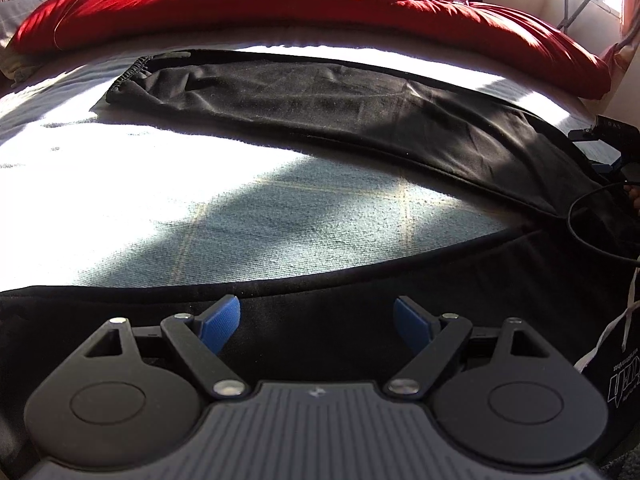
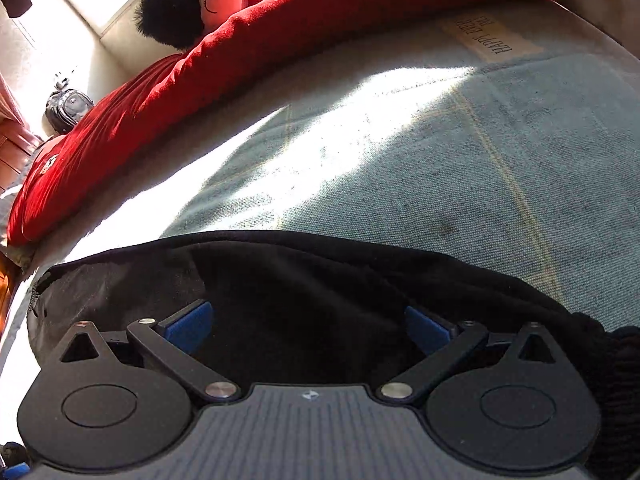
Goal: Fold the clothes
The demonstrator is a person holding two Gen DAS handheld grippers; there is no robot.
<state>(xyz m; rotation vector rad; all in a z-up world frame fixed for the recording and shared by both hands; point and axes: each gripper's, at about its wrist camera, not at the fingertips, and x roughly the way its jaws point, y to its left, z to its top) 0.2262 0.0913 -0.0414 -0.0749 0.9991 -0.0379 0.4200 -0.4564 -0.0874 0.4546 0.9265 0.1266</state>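
Note:
Black trousers lie spread on a pale blue bed sheet. One leg runs across the far side to an elastic cuff at the left, the other lies along the near edge. My left gripper hangs open just above the near leg, nothing between its blue pads. In the right wrist view my right gripper is also open, low over a black part of the trousers near a ribbed band at the right. Its blue pads hold nothing.
A red quilt lies bunched along the far side of the bed, with a plush doll on it. The other gripper's body and a black cable show at the right edge. A dark bag sits on the floor.

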